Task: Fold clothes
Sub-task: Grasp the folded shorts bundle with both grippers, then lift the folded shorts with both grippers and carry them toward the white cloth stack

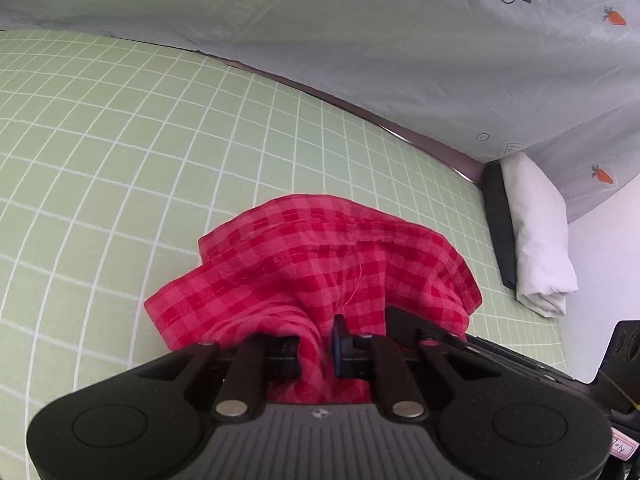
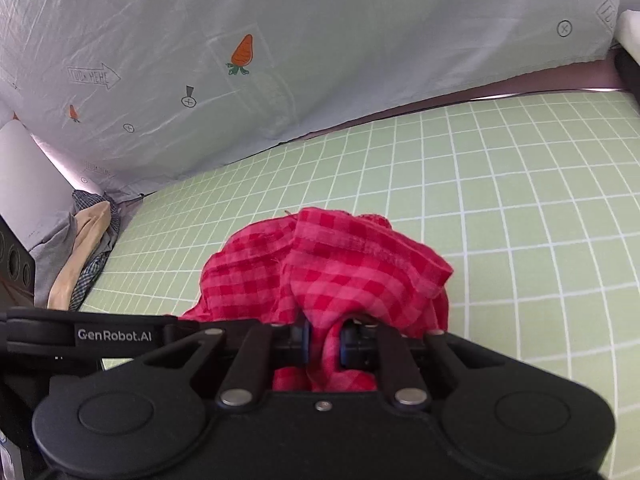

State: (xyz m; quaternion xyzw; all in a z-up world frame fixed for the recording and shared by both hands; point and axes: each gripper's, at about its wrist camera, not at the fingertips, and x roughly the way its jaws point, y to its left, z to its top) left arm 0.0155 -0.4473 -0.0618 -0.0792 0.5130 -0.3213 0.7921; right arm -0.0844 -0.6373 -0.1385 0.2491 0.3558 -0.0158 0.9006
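Both grippers pinch the cloth (image 1: 320, 264): left gripper (image 1: 316, 350) has its jaws narrow on a bunched fold, right gripper (image 2: 324, 342) the same, fabric squeezed into a rope between the pads. 2 grips, 1 garment, red-pink check.

Cloth sits bunched and rumpled on the green grid sheet (image 1: 120, 140), near my edge of the bed, not flat, no clean fold visible. Cannot tell which part of the garment each jaw has; a stitched hem or placket runs across the top of the heap in the right view.

Handling, my guess: thin woven cotton, very light, fully limp, no stiffness, so it will sag between grips and needs both held apart to spread. Not slippery, not fragile; a loose thread shows in the left view, may snag. Better hold is on a seam or corner than a mid-panel bunch.

Other clothes (image 2: 86, 248) are piled at the left side in the right view; white pillow (image 1: 536, 236) at the right edge in the left view. Carrot-print sheet (image 2: 280, 60) hangs behind.
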